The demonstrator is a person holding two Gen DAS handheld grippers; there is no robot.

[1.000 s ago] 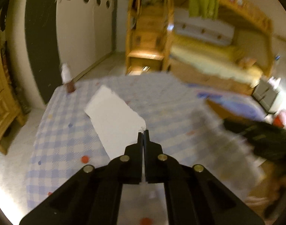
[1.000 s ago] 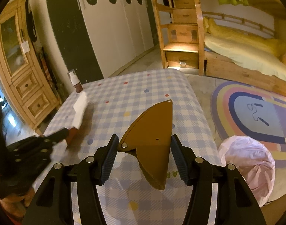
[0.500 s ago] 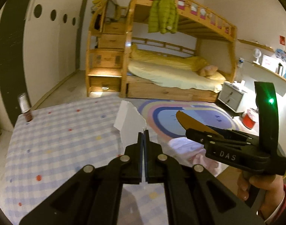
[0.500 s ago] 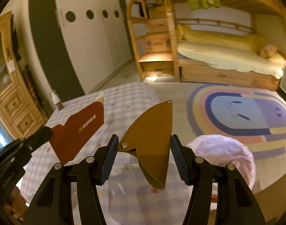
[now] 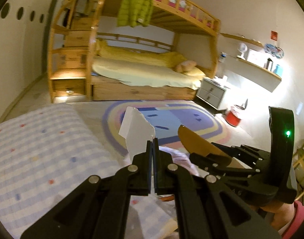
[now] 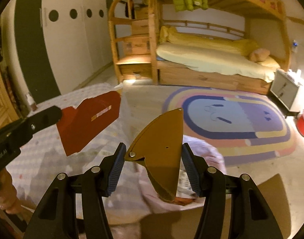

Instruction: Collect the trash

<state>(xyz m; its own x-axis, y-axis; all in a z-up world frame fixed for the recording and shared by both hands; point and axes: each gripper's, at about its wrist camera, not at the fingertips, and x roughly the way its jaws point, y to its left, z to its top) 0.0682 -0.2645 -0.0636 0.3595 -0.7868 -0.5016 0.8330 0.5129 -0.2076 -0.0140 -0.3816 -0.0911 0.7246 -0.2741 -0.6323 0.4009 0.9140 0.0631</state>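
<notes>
My left gripper (image 5: 153, 139) is shut on a torn card scrap (image 5: 136, 133), white on the side facing me. From the right wrist view the same scrap (image 6: 90, 120) shows its red printed side, held out over the table's edge. My right gripper (image 6: 152, 151) is shut on a brown fan-shaped leather piece (image 6: 161, 151), clamped between the blue pads (image 6: 117, 169). In the left wrist view that brown piece (image 5: 199, 145) sits to the right of my left fingers. Below both grippers lies a pale pink bag (image 6: 203, 155) on the floor.
A table with a blue checked, dotted cloth (image 5: 42, 147) is at the left. A small bottle (image 6: 31, 101) stands at its far corner. Beyond are a rainbow rug (image 6: 235, 119), a wooden bunk bed (image 5: 144, 73), a grey nightstand (image 5: 210, 93) and a red bin (image 5: 234, 117).
Both grippers have swung right, away from the tabletop toward the floor side over the pink bag. Each keeps its piece. The bed and rug now fill the views.
</notes>
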